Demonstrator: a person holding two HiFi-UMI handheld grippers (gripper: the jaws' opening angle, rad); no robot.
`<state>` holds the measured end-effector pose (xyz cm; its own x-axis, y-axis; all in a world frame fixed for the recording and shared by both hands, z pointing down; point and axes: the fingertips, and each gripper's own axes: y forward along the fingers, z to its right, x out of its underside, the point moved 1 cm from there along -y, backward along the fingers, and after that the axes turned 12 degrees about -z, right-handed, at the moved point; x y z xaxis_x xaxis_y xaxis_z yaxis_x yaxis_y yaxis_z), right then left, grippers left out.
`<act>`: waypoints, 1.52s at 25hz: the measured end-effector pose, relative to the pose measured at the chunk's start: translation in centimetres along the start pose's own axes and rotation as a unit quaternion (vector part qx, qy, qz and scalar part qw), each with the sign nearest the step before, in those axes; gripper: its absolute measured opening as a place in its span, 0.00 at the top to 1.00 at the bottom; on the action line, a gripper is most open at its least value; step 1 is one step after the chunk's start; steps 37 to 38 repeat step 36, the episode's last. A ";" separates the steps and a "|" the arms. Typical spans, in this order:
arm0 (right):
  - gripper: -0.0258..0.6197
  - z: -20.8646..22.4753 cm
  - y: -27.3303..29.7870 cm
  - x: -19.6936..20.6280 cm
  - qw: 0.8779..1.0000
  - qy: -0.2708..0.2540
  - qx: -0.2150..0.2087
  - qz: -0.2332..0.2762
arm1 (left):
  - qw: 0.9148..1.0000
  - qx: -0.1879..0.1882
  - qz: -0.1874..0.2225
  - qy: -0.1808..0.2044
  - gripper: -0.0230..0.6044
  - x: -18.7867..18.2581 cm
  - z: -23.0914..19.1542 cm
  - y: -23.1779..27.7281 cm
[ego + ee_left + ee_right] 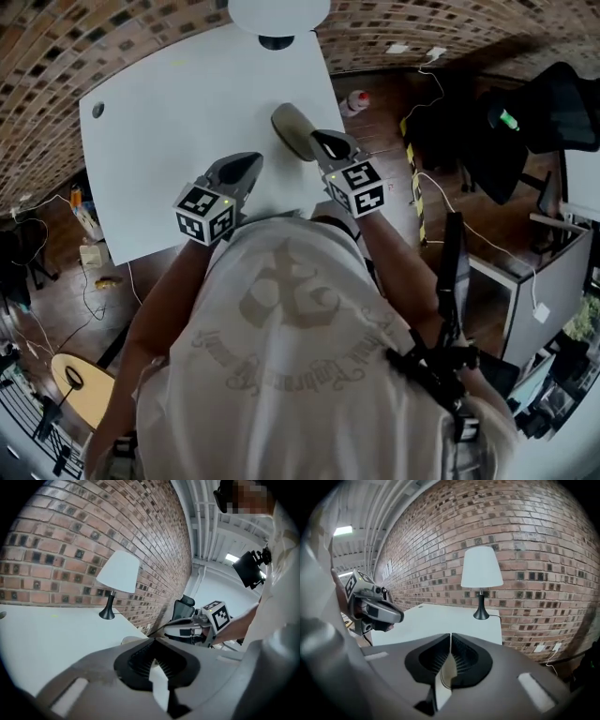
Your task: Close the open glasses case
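Observation:
An olive-grey glasses case [292,129] lies on the white table [169,141] near its right edge, and its lid looks down. My right gripper [321,141] hovers just beside the case's near right end, jaws shut with nothing in them [450,637]. My left gripper [251,163] floats over the table to the left of the case, a short way off, its jaws shut and empty too [152,641]. A sliver of the case [133,640] peeks past the left jaws. Each gripper view shows the other gripper, the right gripper [176,623] and the left gripper [396,616].
A white-shaded lamp [278,14] stands at the table's far edge against the brick wall. Right of the table are a black office chair [553,108], floor cables [427,187] and another desk [553,281]. A round wooden stool [80,384] sits on the floor at lower left.

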<state>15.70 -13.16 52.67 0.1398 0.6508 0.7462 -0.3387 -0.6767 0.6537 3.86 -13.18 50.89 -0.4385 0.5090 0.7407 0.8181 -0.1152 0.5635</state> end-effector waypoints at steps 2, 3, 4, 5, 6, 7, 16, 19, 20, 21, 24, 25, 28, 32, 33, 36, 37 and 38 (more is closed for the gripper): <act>0.94 -0.1 -1.2 -0.2 1.000 0.015 -0.003 0.017 | 1.000 0.007 0.002 0.008 0.95 -0.5 0.4 0.3; 0.94 -0.1 -1.9 -0.3 0.999 0.022 -0.005 0.025 | 1.000 0.011 0.002 0.013 0.95 -0.7 0.7 0.5; 0.94 -0.1 -2.5 -0.3 0.999 0.029 -0.006 0.032 | 1.000 0.015 0.002 0.017 0.95 -1.0 1.0 0.7; 0.94 -0.1 -3.1 -0.4 0.999 0.034 -0.007 0.039 | 1.000 0.019 0.002 0.022 0.95 -1.2 1.2 0.8; 0.94 -0.2 -3.6 -0.4 0.998 0.039 -0.007 0.046 | 0.999 0.022 0.003 0.027 0.95 -1.3 1.5 0.9; 0.94 -0.3 -4.1 -0.4 0.998 0.045 -0.008 0.053 | 0.999 0.025 0.003 0.031 0.95 -1.5 1.7 0.9; 0.94 -1.4 -7.0 1.3 0.994 0.075 0.004 0.081 | 0.997 0.047 -0.008 0.052 0.95 -0.8 3.8 0.8; 0.94 -1.9 -7.4 2.1 0.993 0.085 0.011 0.084 | 0.997 0.057 -0.014 0.058 0.95 -0.1 4.4 0.8; 0.94 -2.2 -7.5 2.4 0.992 0.089 0.013 0.085 | 0.996 0.059 -0.017 0.060 0.95 0.2 4.6 0.7; 0.94 -2.5 -7.6 2.8 0.992 0.093 0.015 0.085 | 0.996 0.061 -0.020 0.062 0.95 0.4 4.7 0.5; 0.94 -3.1 -8.1 3.7 0.991 0.102 0.023 0.087 | 0.995 0.068 -0.023 0.070 0.95 0.9 5.2 0.4; 0.94 -3.1 -8.4 3.9 0.990 0.104 0.026 0.087 | 0.995 0.071 -0.024 0.073 0.95 0.8 5.4 0.5; 0.94 -3.1 -9.1 4.3 0.990 0.107 0.035 0.087 | 0.993 0.079 -0.027 0.079 0.95 0.8 5.9 0.6; 0.94 -3.3 -9.4 4.5 0.989 0.113 0.041 0.088 | 0.992 0.086 -0.032 0.082 0.95 1.0 6.2 0.5; 0.94 -3.5 -9.4 4.5 0.989 0.113 0.041 0.088 | 0.992 0.087 -0.033 0.082 0.95 1.1 6.2 0.4; 0.94 -3.8 -9.4 4.5 0.989 0.113 0.041 0.088 | 0.992 0.089 -0.034 0.083 0.95 1.3 6.3 0.2; 0.94 -3.8 -9.4 4.5 0.989 0.113 0.041 0.088 | 0.992 0.089 -0.034 0.083 0.95 1.3 6.3 0.2; 0.94 -3.8 -9.4 4.5 0.989 0.113 0.041 0.088 | 0.992 0.089 -0.034 0.083 0.95 1.3 6.3 0.2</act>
